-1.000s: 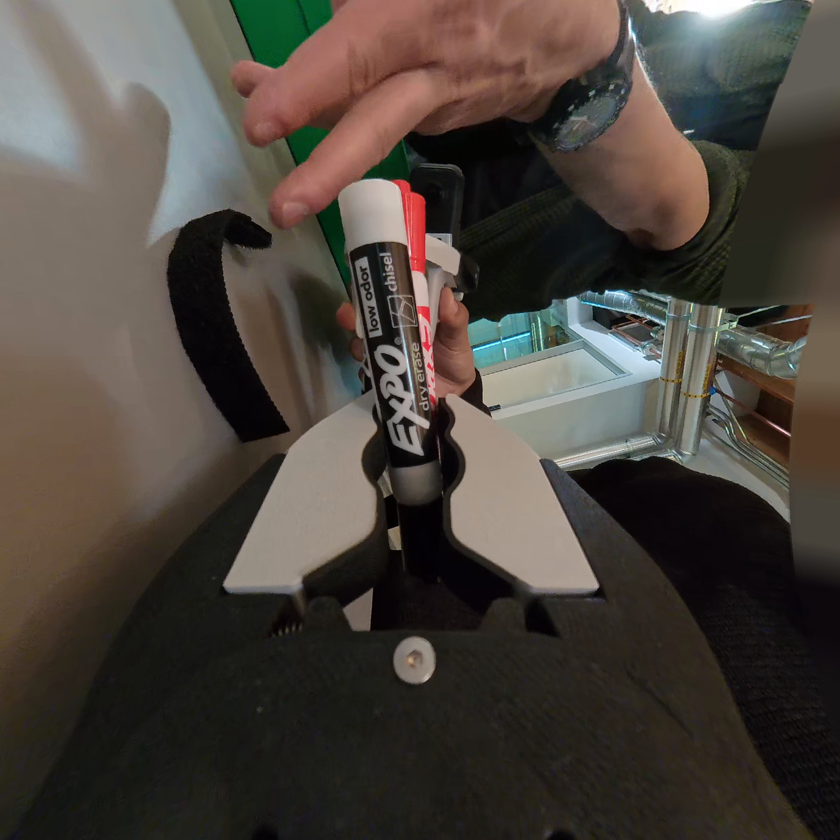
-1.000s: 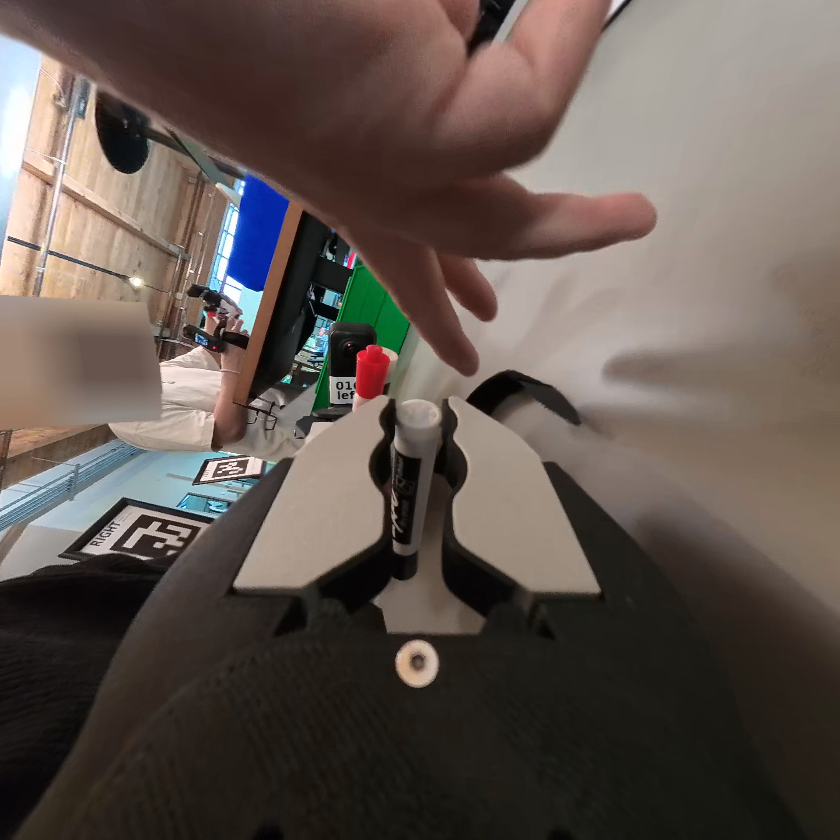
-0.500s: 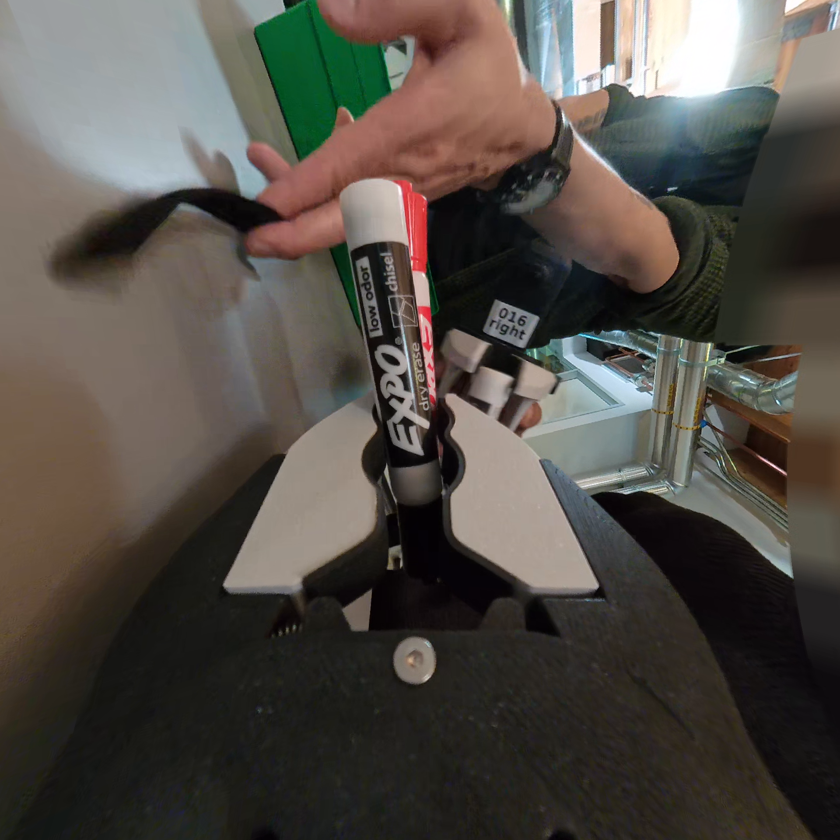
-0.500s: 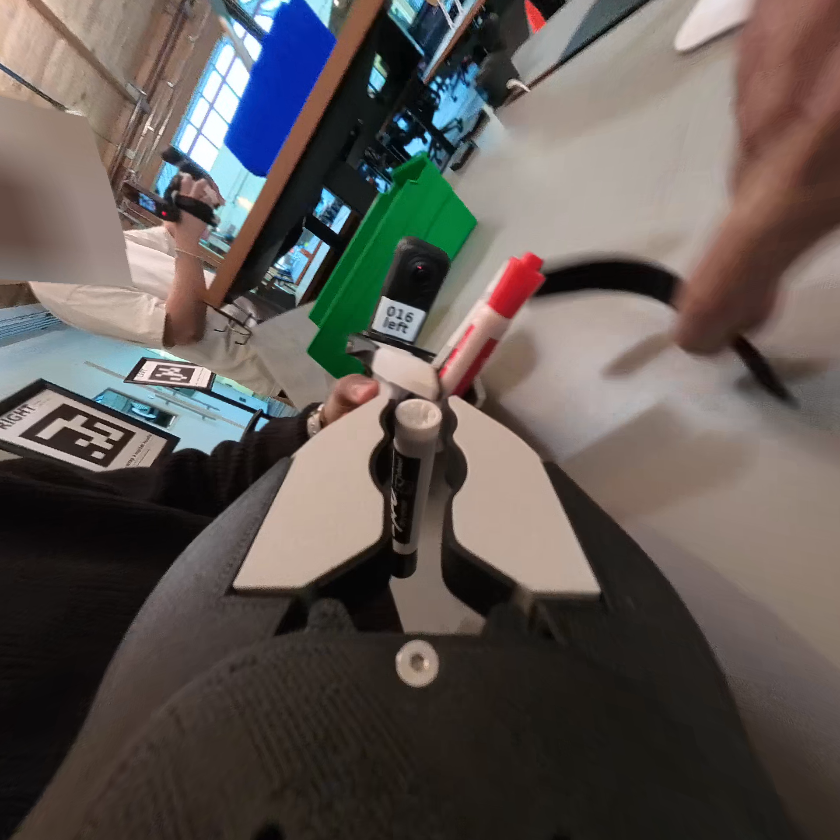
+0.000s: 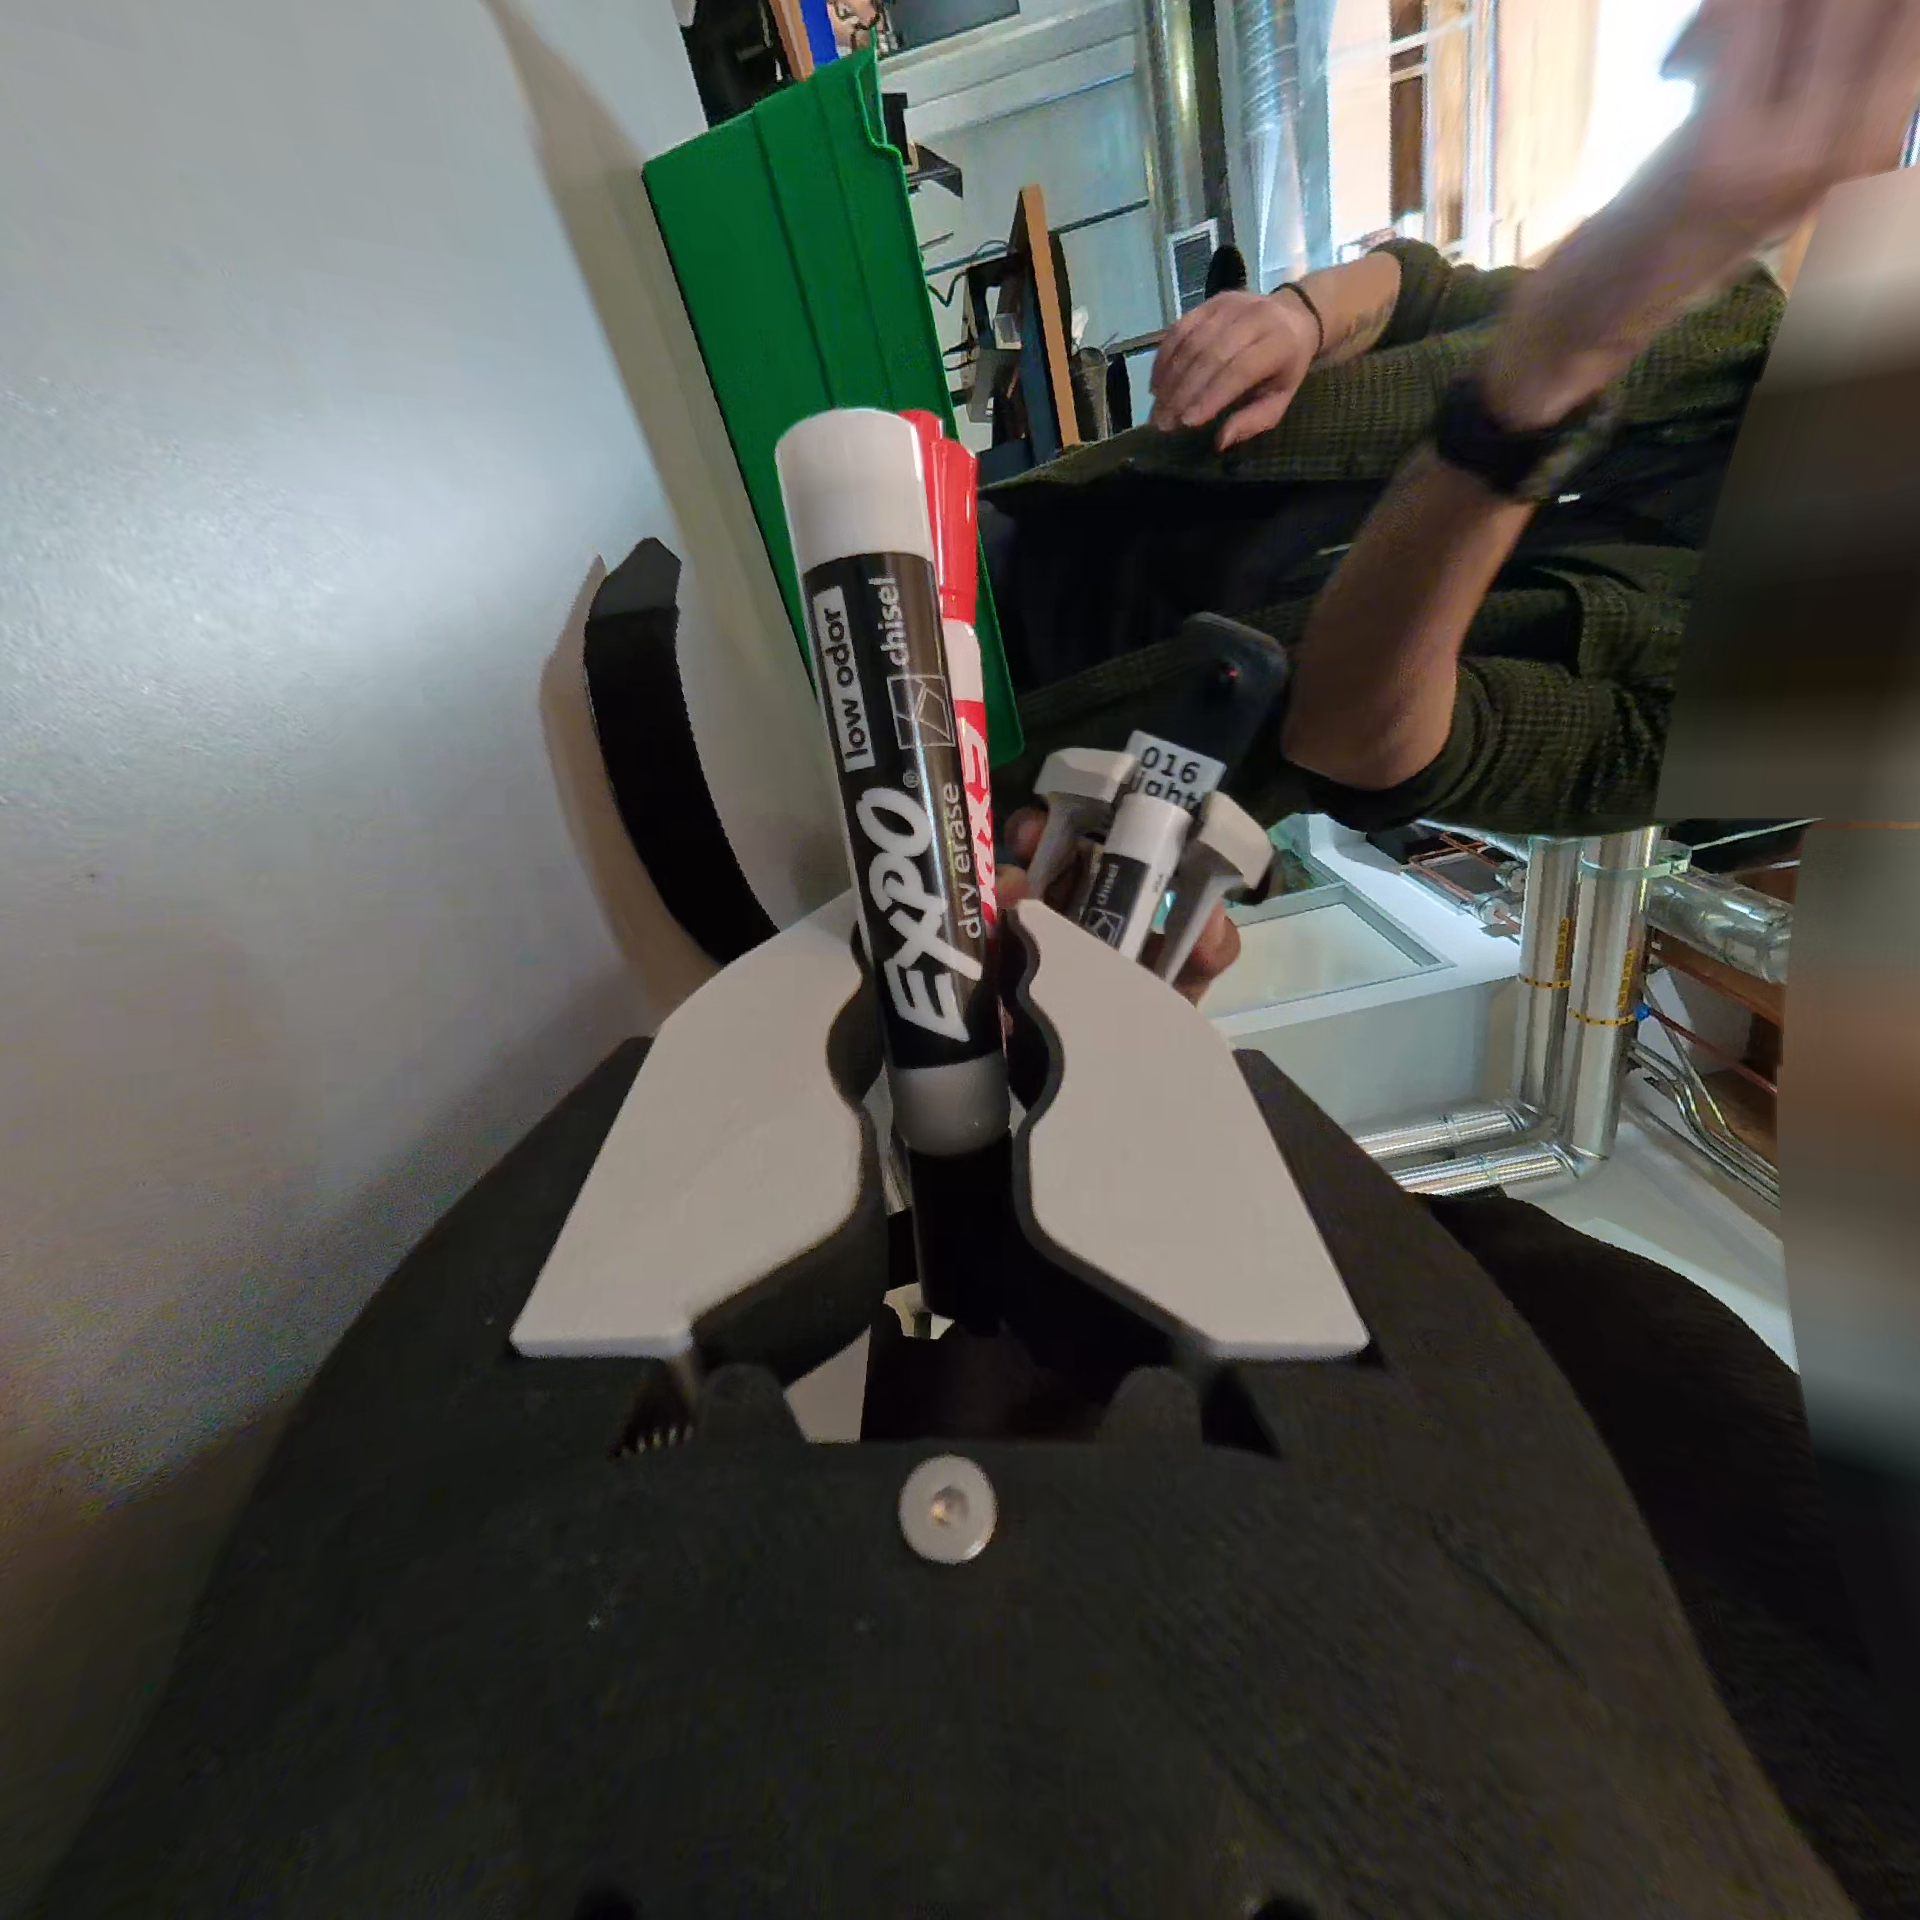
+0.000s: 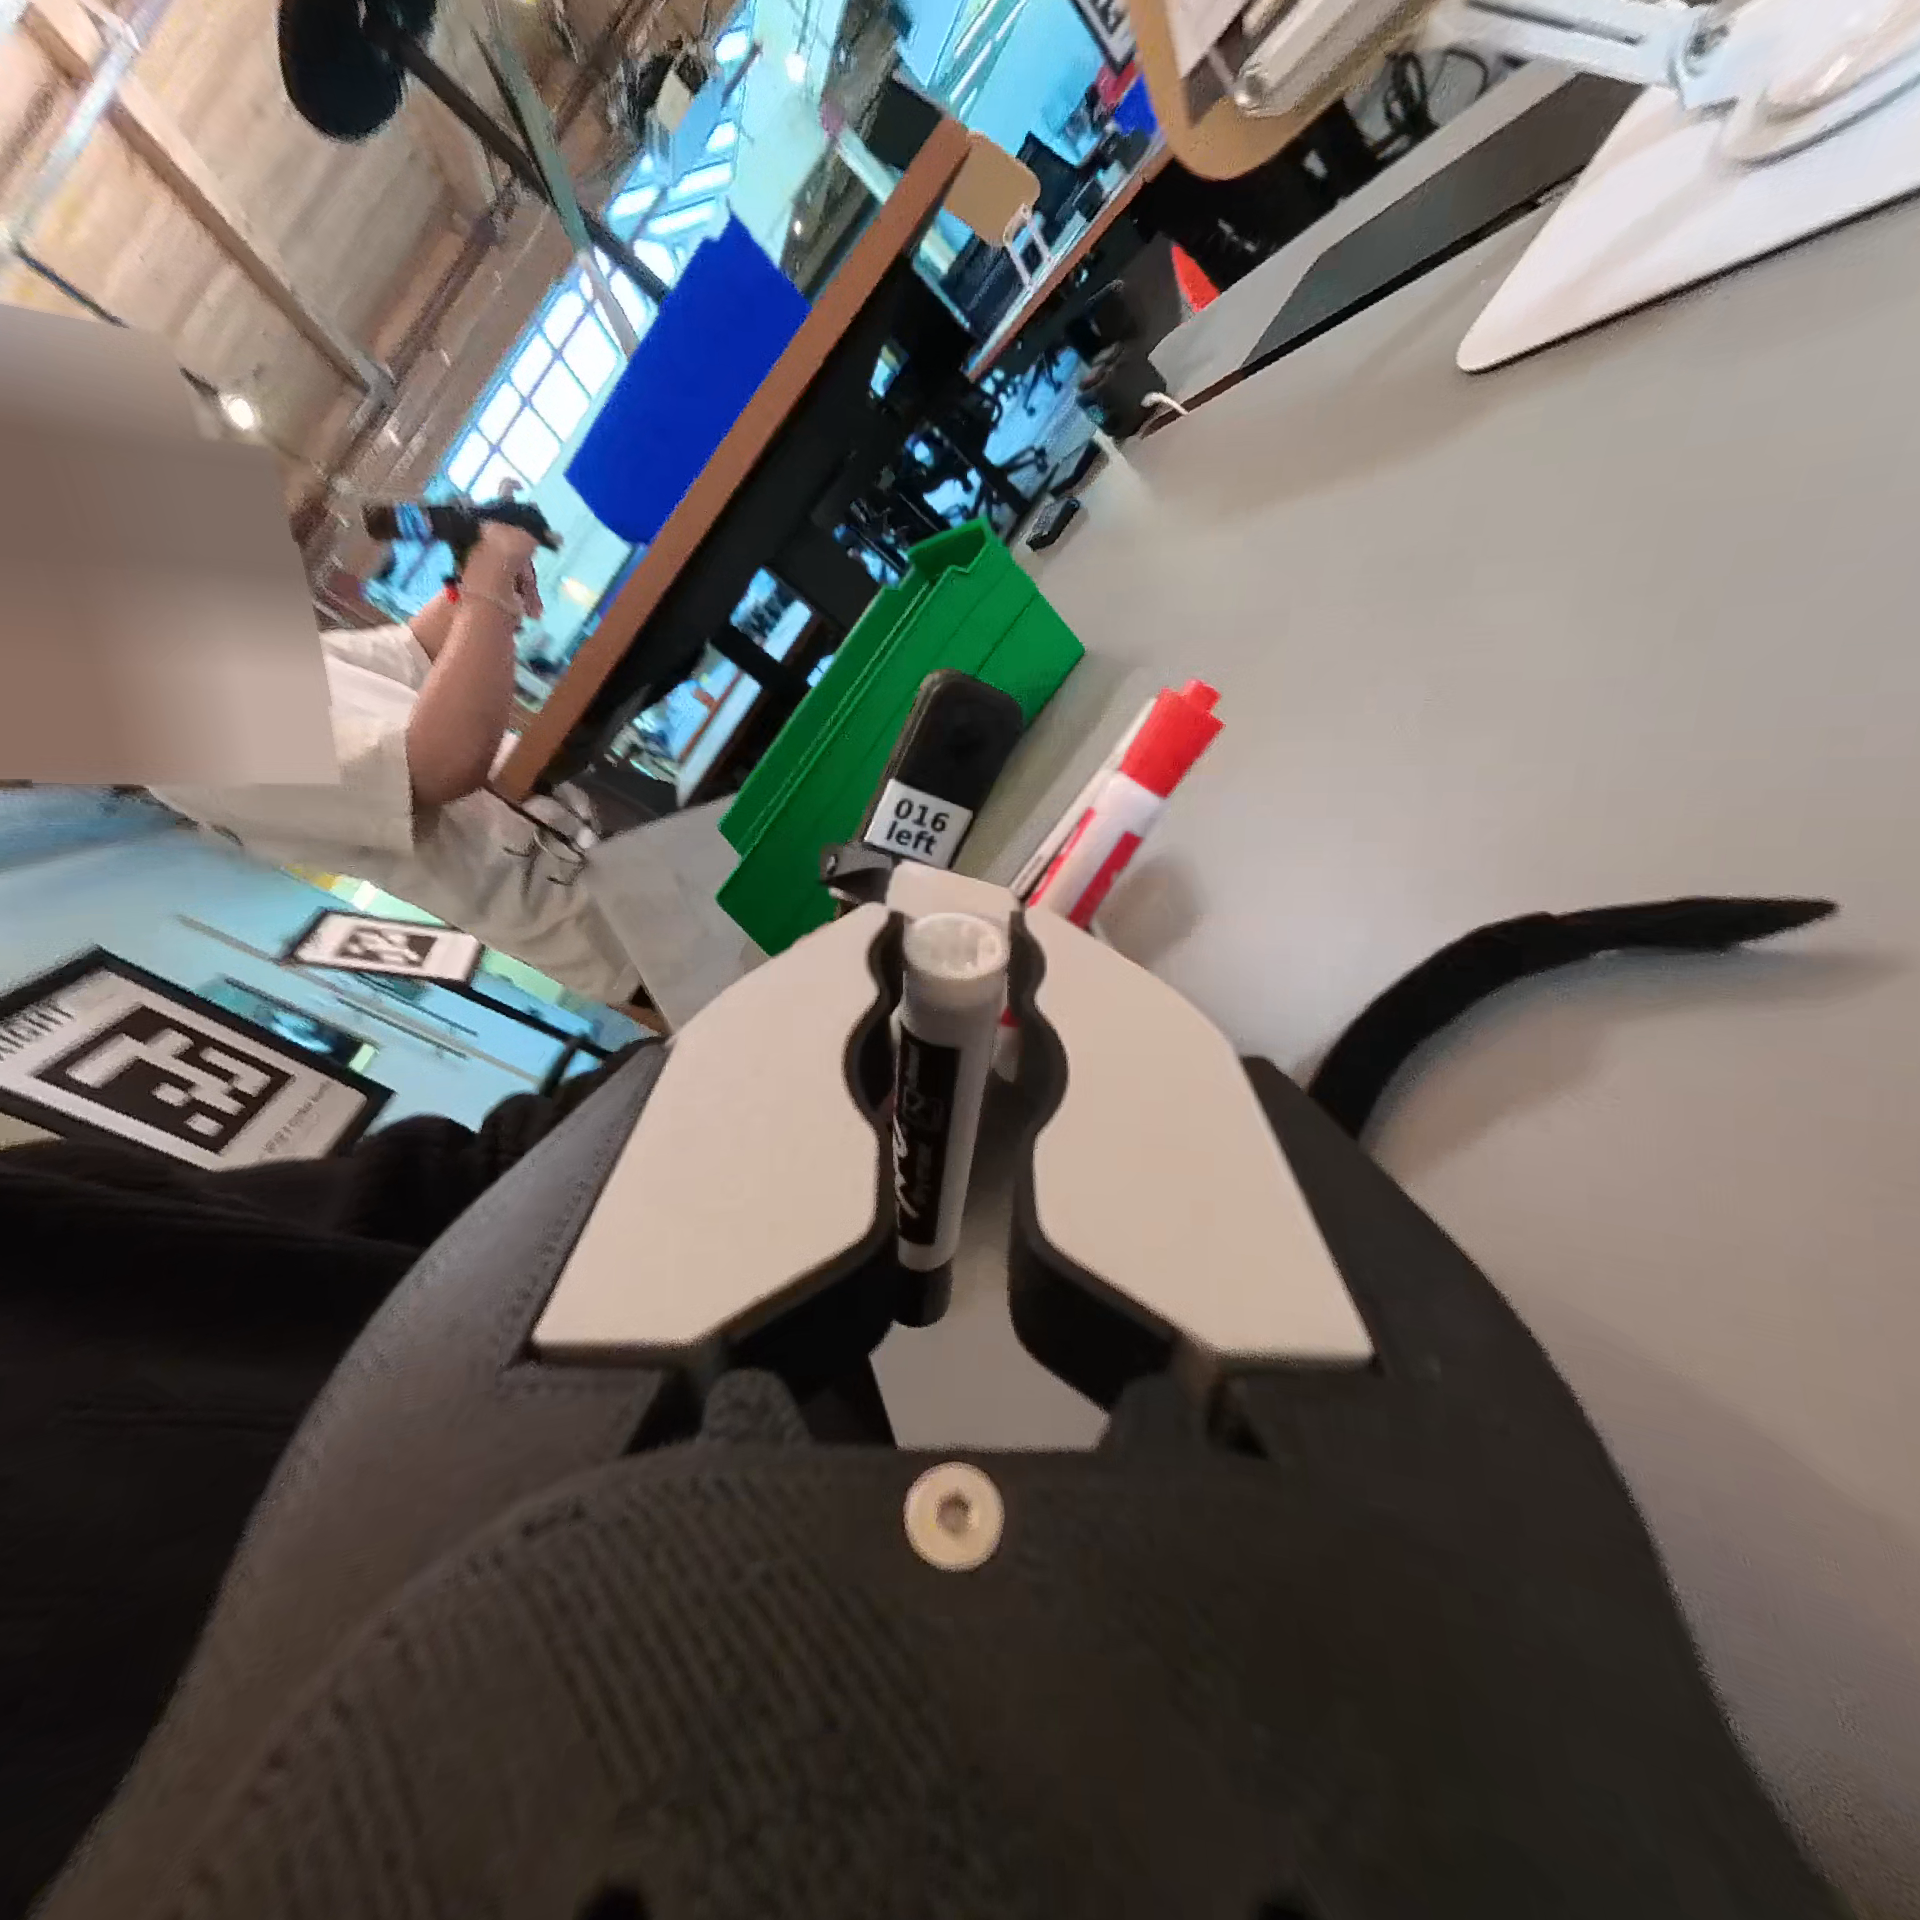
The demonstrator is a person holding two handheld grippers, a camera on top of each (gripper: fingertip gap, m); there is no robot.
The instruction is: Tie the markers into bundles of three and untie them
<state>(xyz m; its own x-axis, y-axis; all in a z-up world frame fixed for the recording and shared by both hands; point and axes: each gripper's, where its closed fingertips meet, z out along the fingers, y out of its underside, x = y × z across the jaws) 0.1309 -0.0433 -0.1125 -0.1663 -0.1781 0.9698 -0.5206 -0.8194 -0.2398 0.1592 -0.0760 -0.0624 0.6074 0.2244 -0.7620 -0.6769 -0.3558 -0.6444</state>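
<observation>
Markers clamped in both grippers above a pale counter (image 6: 1558,644).

Left gripper (image 5: 935,966): jaws closed on a black marker (image 5: 899,748) and a red marker (image 5: 961,582) pressed together, white end of the black one pointing away from the camera. Right gripper (image 6: 951,971): jaws closed on another black marker (image 6: 930,1101), seen end-on, near the left gripper's red marker. Black strap (image 6: 1538,966) lying curved on the counter, just beside the right gripper, loose around nothing. Green bin (image 6: 914,727) farther back. Blurred bare hand (image 5: 1766,125) at upper right of the left wrist view.
</observation>
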